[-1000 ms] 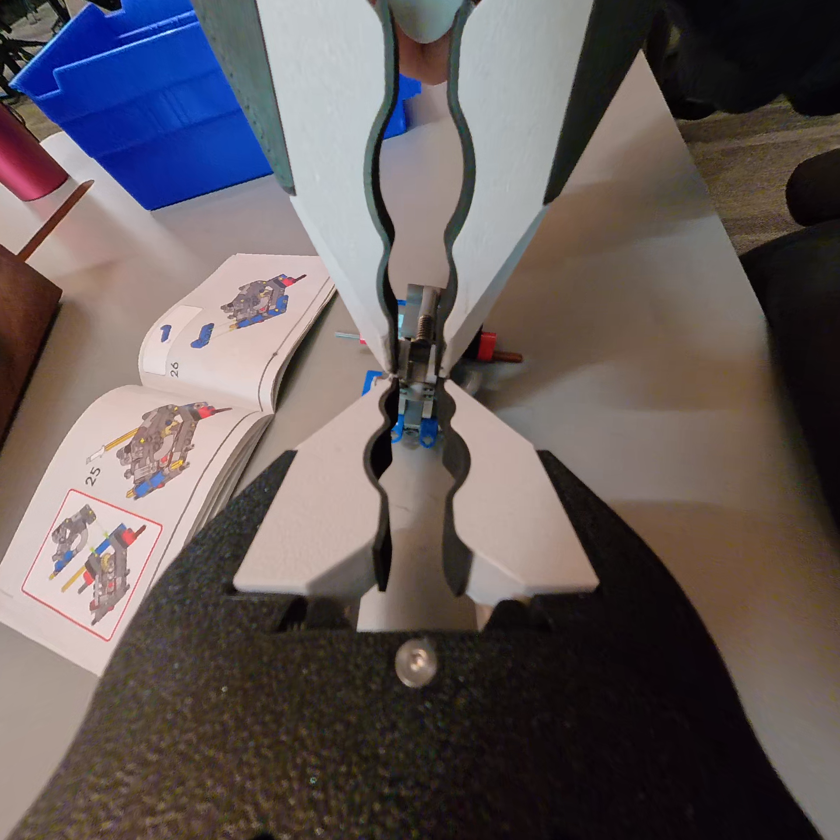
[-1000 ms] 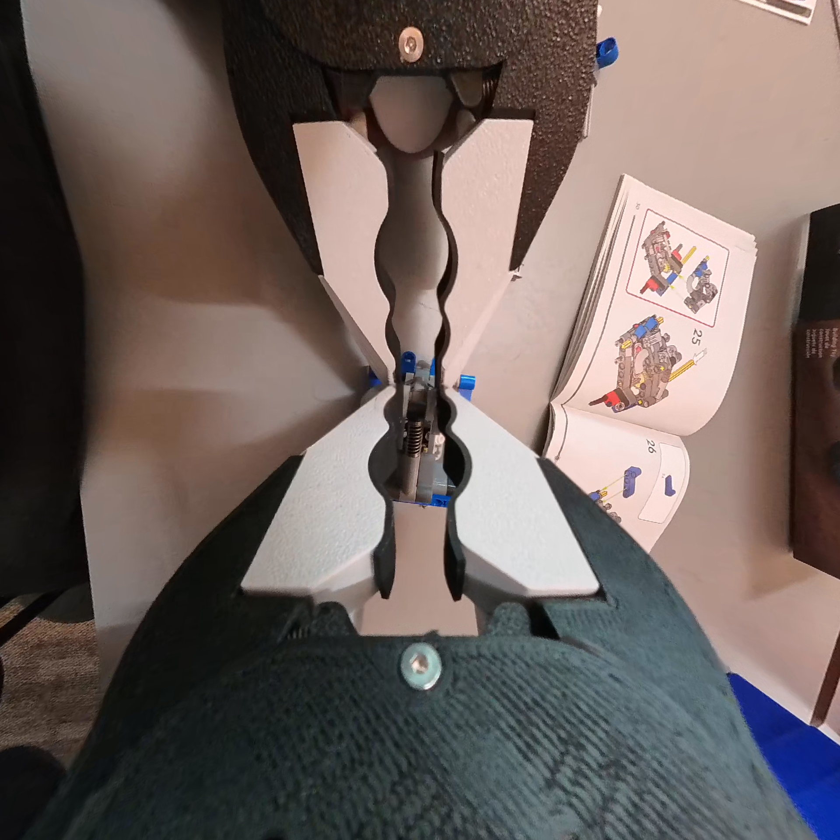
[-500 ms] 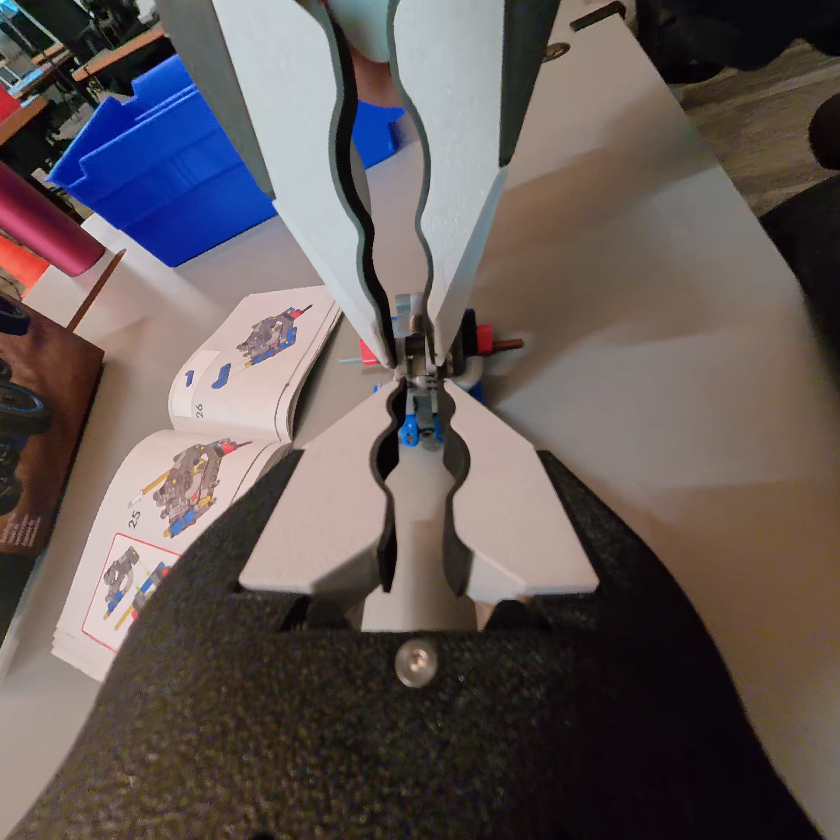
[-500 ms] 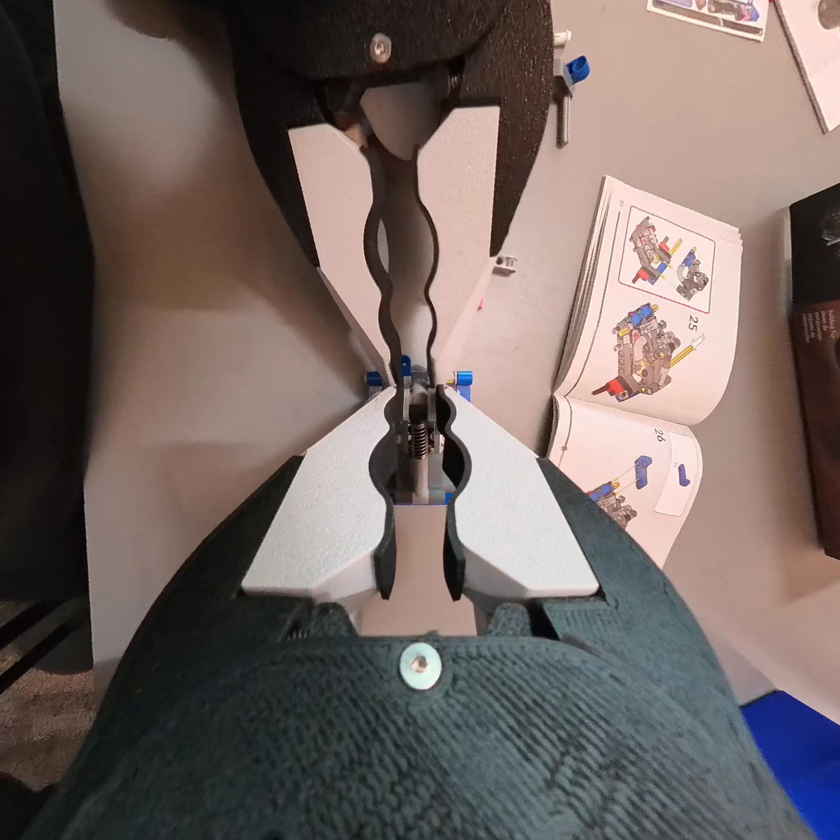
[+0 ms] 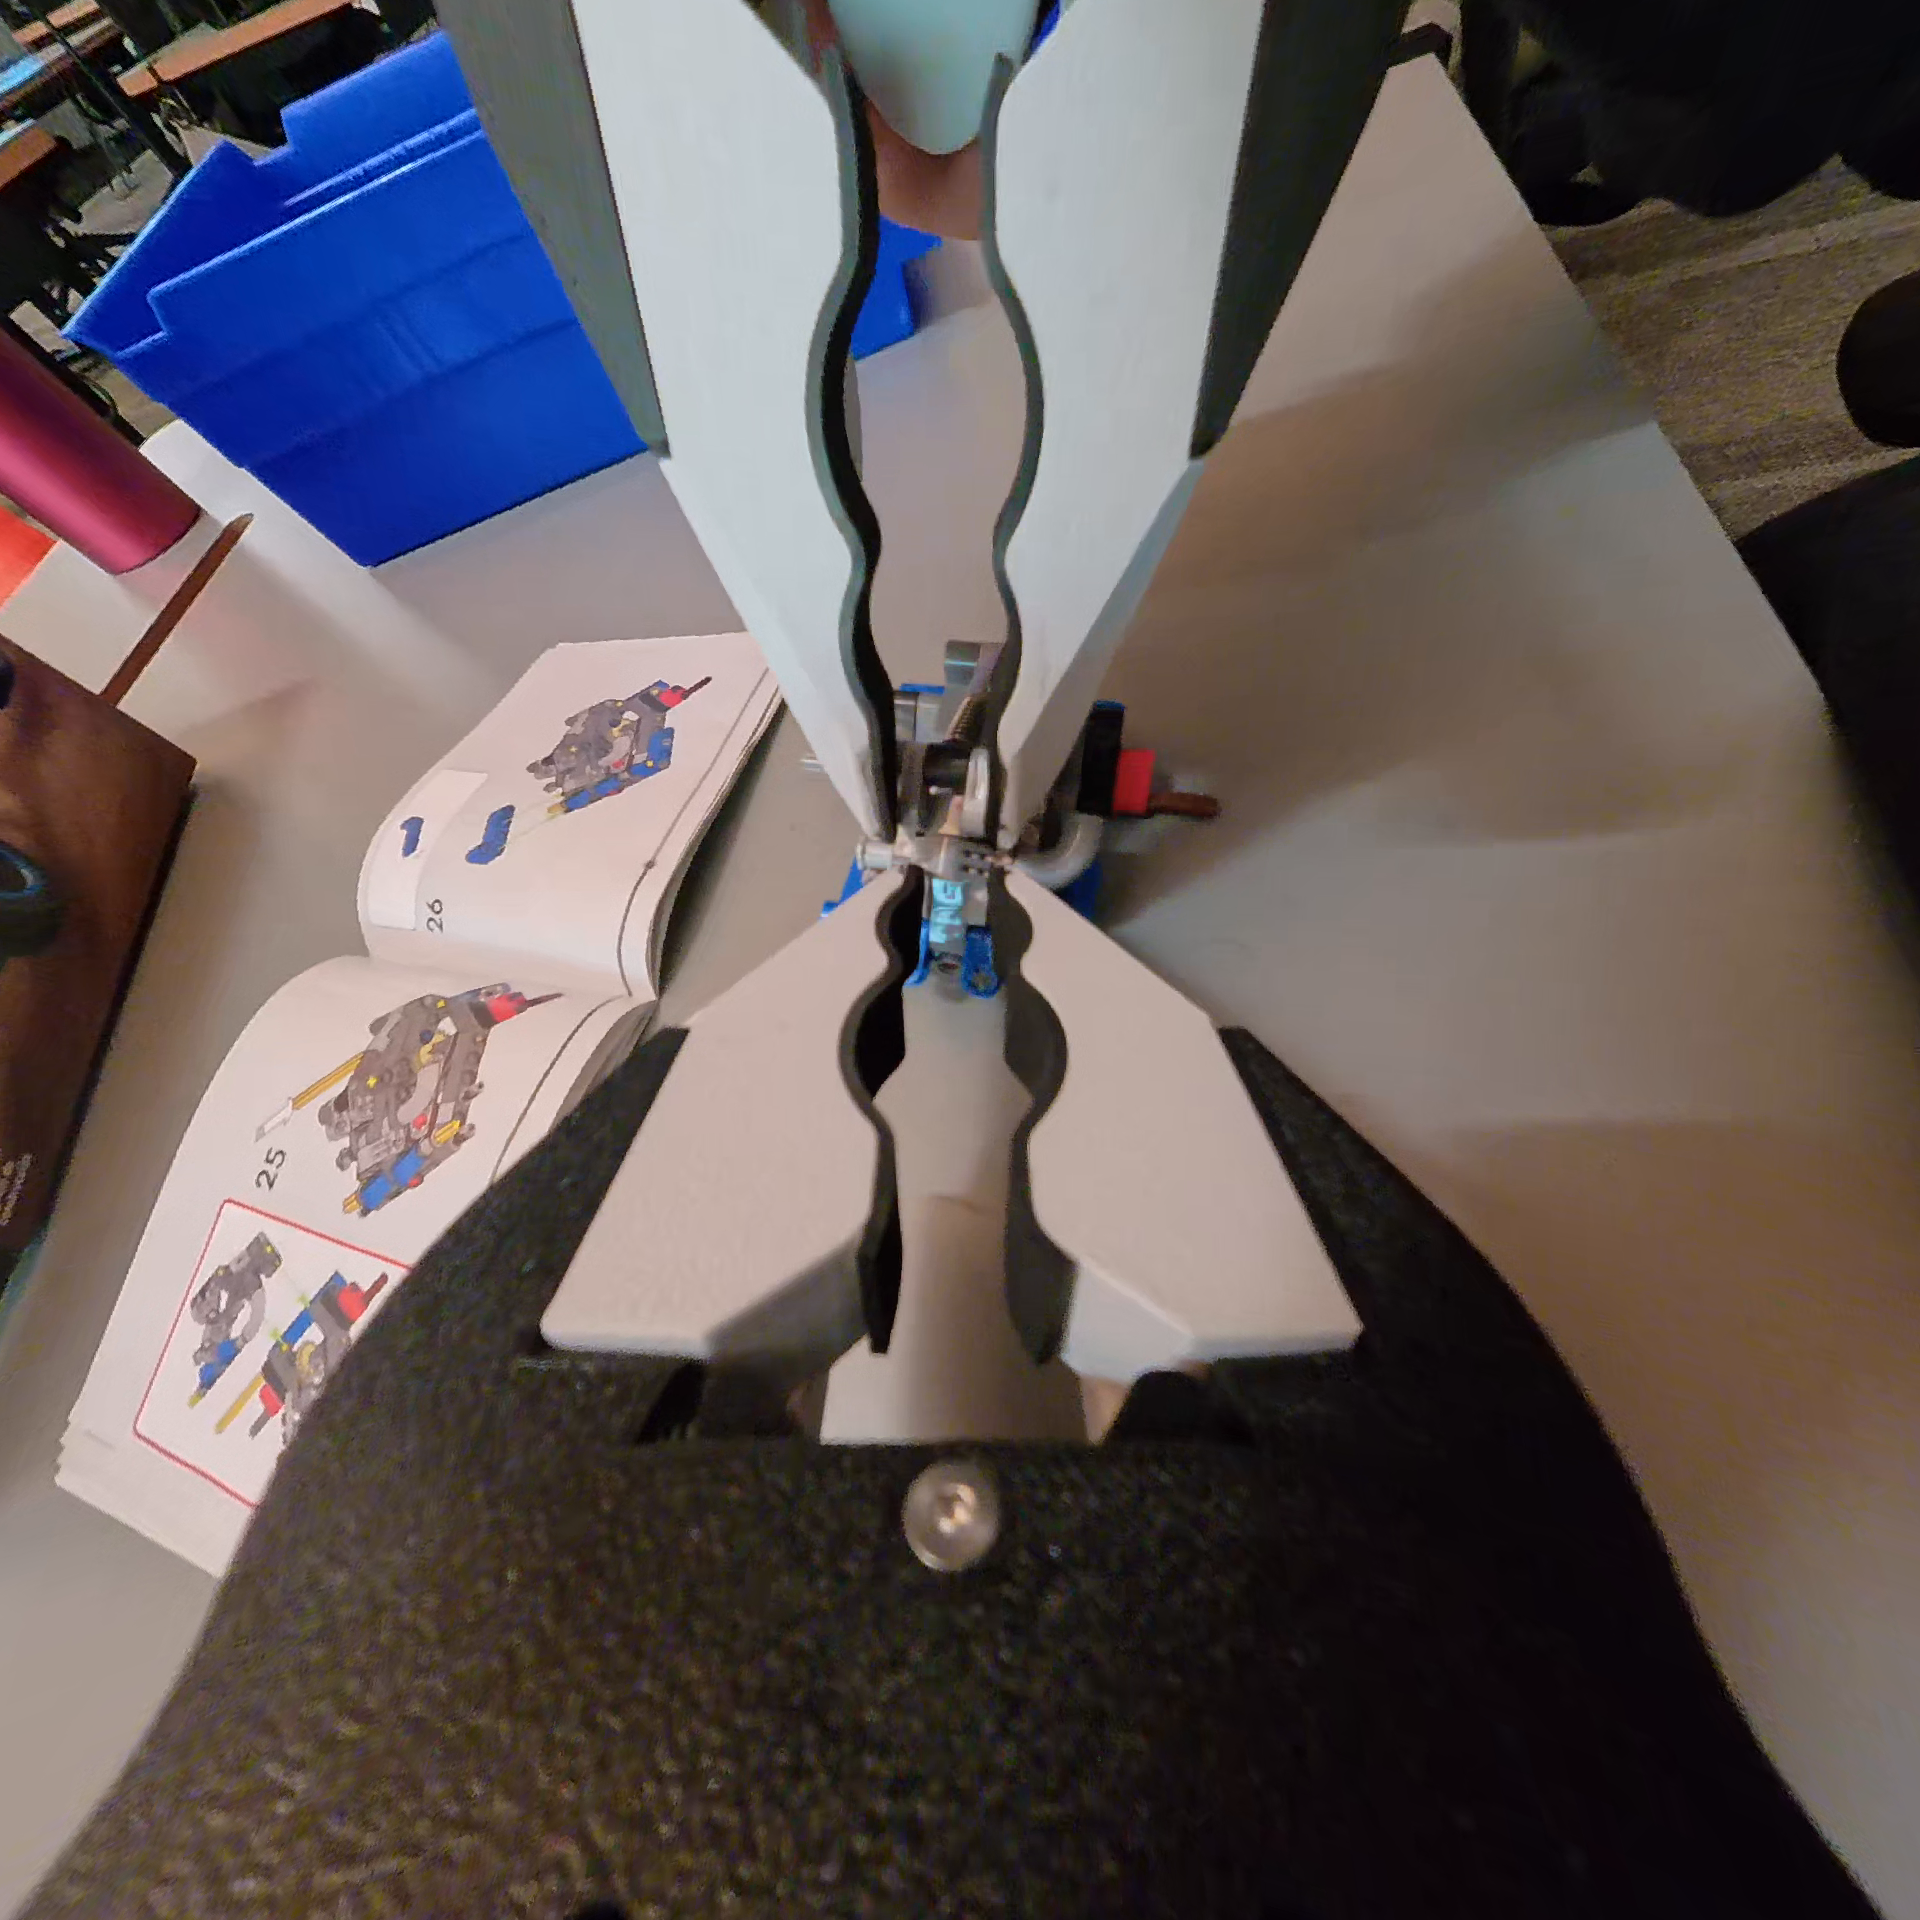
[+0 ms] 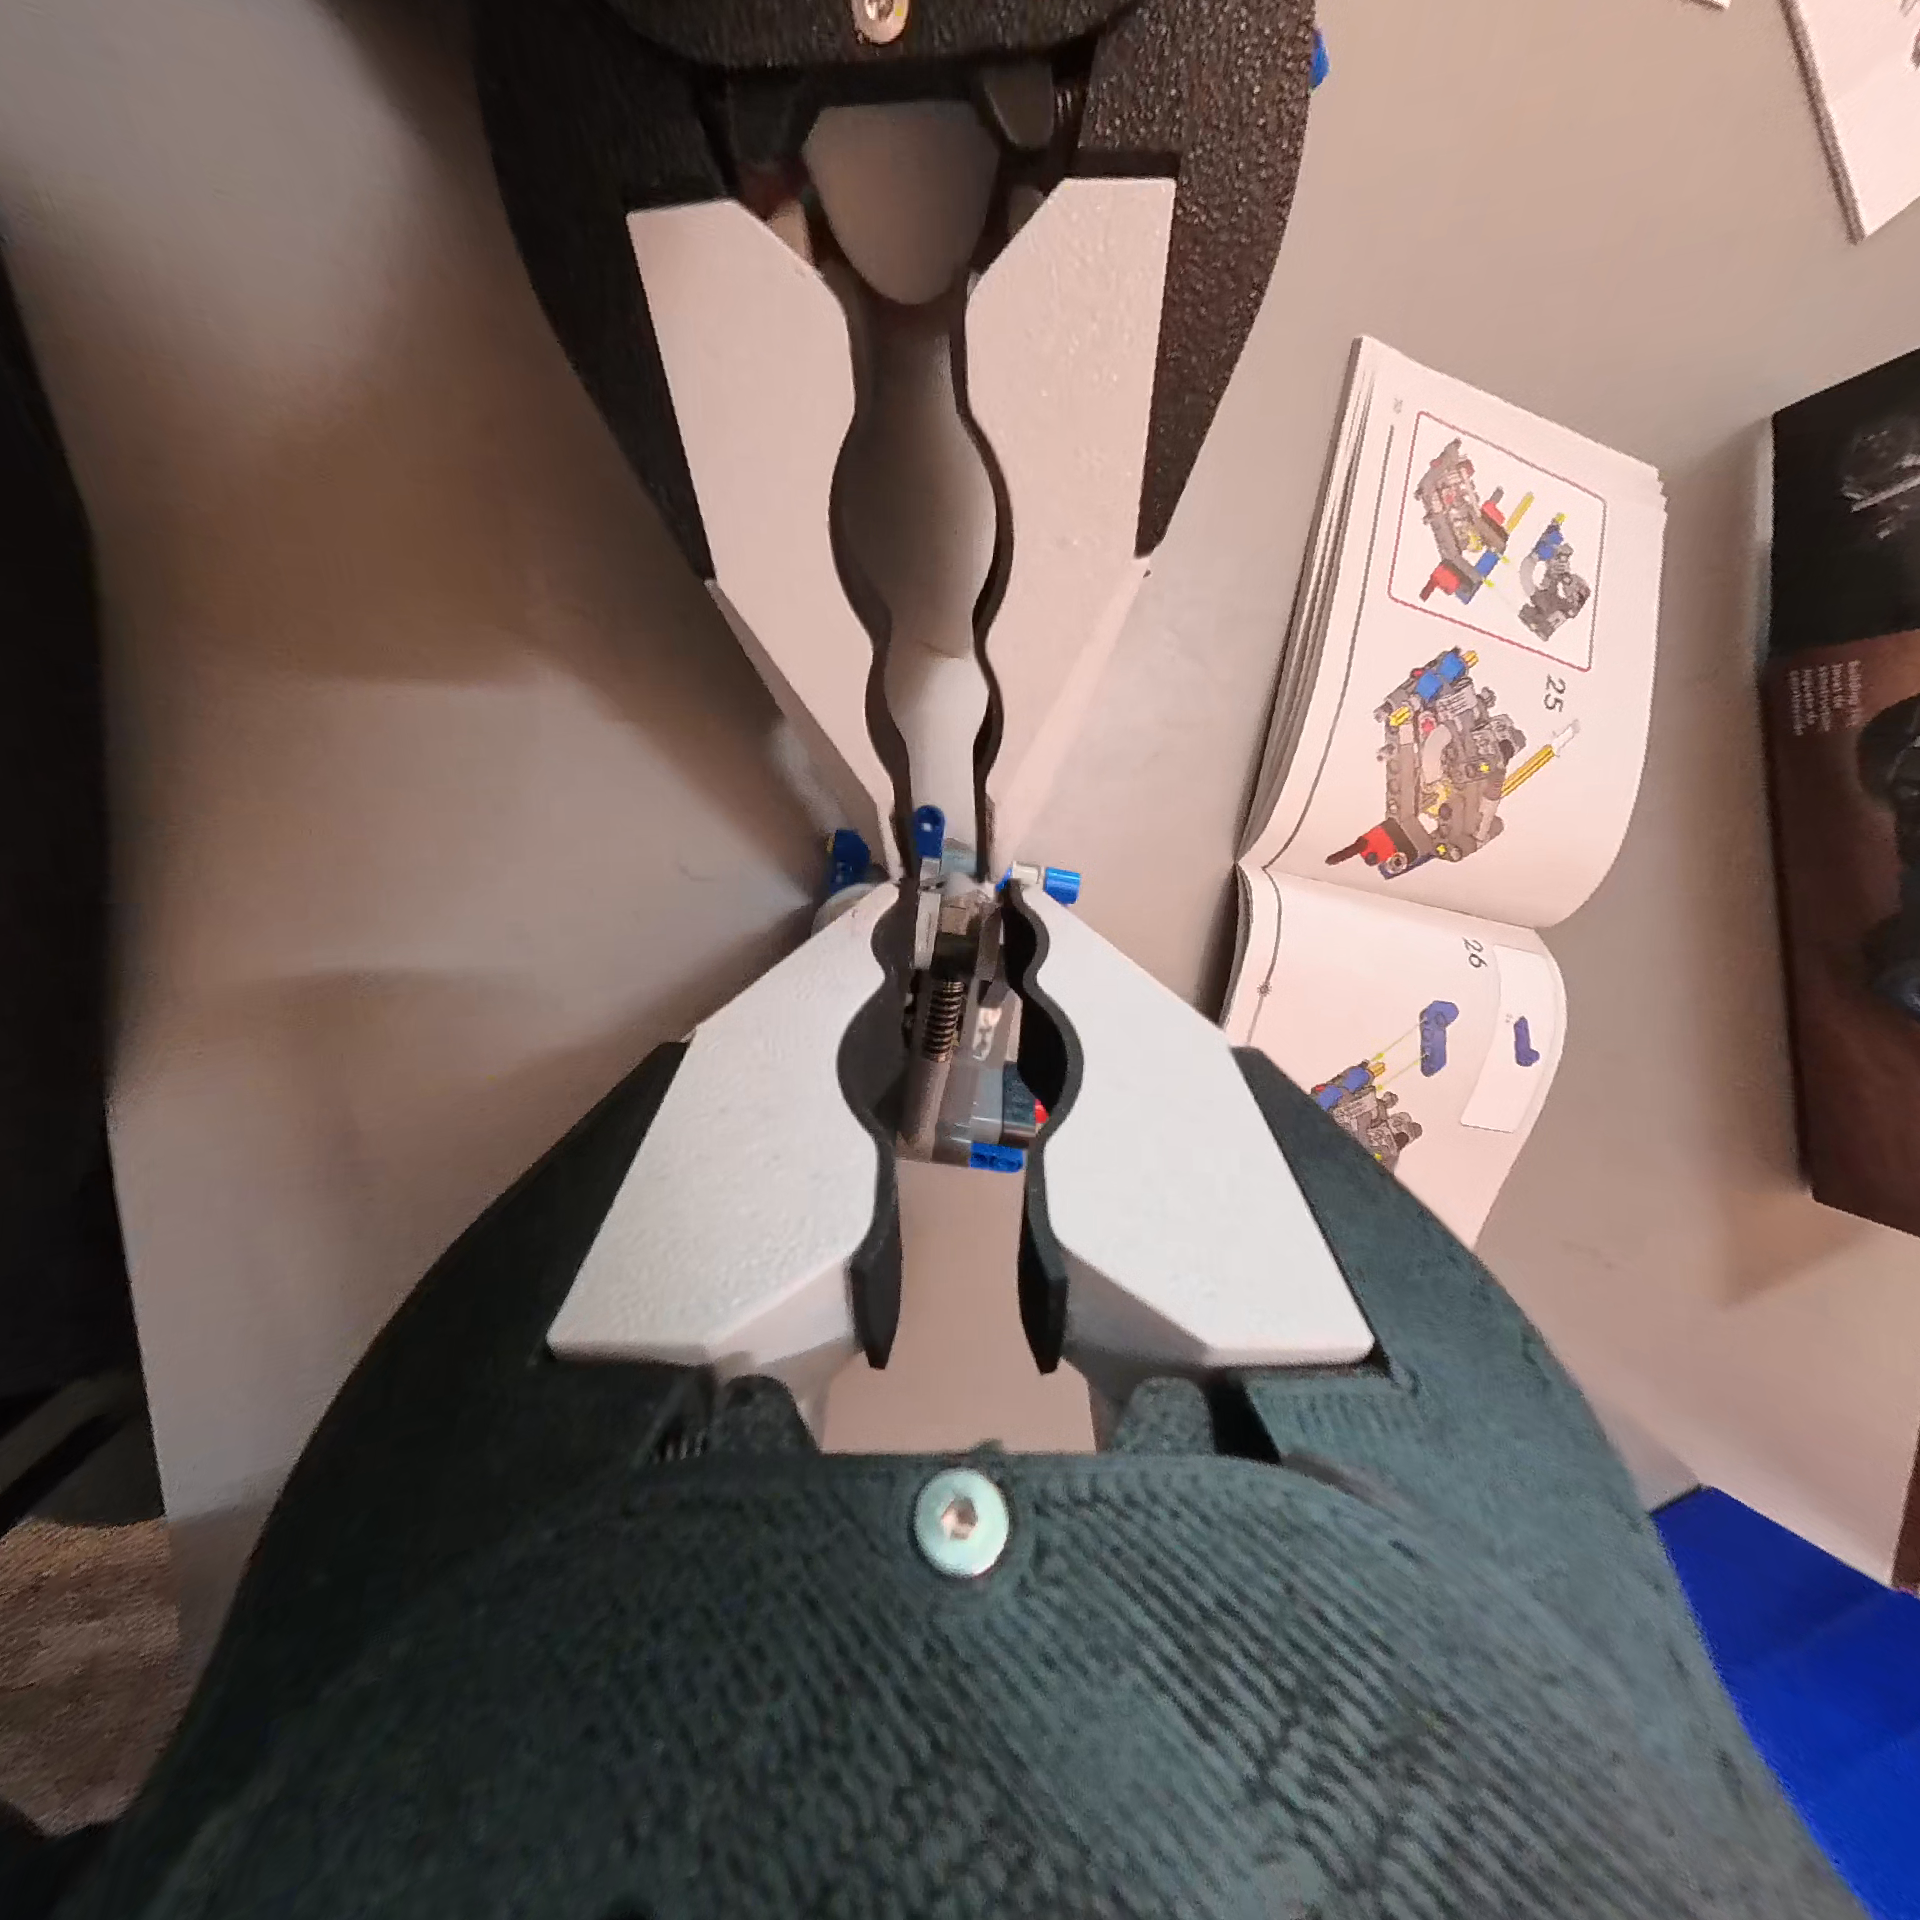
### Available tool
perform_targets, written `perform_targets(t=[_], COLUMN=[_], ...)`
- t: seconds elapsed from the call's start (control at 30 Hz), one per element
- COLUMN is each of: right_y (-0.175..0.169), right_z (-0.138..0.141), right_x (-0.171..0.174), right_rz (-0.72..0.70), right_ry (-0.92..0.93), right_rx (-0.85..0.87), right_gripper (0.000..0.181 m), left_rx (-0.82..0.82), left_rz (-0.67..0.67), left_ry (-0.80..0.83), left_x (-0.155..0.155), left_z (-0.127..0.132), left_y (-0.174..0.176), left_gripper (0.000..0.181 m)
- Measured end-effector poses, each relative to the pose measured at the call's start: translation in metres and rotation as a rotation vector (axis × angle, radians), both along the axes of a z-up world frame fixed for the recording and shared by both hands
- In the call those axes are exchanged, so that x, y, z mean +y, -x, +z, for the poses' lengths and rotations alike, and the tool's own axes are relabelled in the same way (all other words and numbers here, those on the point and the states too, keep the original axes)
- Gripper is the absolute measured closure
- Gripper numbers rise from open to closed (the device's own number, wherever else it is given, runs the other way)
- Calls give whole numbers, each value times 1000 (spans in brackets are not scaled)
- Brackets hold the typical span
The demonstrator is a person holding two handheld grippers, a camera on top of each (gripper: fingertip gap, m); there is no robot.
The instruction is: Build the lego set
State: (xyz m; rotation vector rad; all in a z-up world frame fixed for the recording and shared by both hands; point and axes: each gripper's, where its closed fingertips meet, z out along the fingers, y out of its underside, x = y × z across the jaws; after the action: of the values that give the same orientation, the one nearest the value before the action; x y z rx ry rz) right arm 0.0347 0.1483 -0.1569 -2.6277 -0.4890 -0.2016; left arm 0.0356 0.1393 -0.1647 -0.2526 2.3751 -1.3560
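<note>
A small grey and blue lego assembly (image 5: pixel 954 792) with a black spring is held above the grey table (image 5: pixel 1434 935) between both grippers, which meet tip to tip. My left gripper (image 5: pixel 940 899), black-bodied, is shut on its light-blue and blue end (image 5: pixel 951 935). My right gripper (image 5: pixel 940 821), dark green, comes in from the top of the left wrist view, shut on the grey spring end. In the right wrist view, my right gripper (image 6: pixel 951 914) clamps the assembly (image 6: pixel 948 1013), and the left gripper (image 6: pixel 940 862) reaches in from above. A red and dark axle part (image 5: pixel 1138 777) sticks out to the right.
An open instruction booklet (image 5: pixel 499 935) lies left of the grippers and shows in the right wrist view (image 6: pixel 1455 779) at right. Blue bins (image 5: pixel 364 312) stand at the back left, next to a maroon cylinder (image 5: pixel 73 468). A dark brown box (image 6: pixel 1849 779) lies beyond the booklet. The table edge (image 5: pixel 1662 343) runs along the right. Only a small space, under 4 cm, lies between the two pairs of fingers.
Both grippers have shifted and tilted slightly together over the table. Both stay clamped on the assembly, tip to tip.
</note>
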Motion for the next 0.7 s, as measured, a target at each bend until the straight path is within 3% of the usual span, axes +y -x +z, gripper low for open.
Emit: perform_targets(t=[0.37,0.53,0.7], right_y=[-3,-5,-4], right_z=[-4,-5,-4], right_x=[-5,-8,-10], right_rz=[-62,-51,-58], right_ry=[56,74,77], right_rx=[12,-9,15], right_gripper=[167,157,161], left_rx=[-14,-18,-22], left_rz=[8,7,6], left_ry=[11,8,8], left_x=[1,1,1], left_z=[2,2,2], left_y=[-1,-1,0], left_gripper=[174,175,176])
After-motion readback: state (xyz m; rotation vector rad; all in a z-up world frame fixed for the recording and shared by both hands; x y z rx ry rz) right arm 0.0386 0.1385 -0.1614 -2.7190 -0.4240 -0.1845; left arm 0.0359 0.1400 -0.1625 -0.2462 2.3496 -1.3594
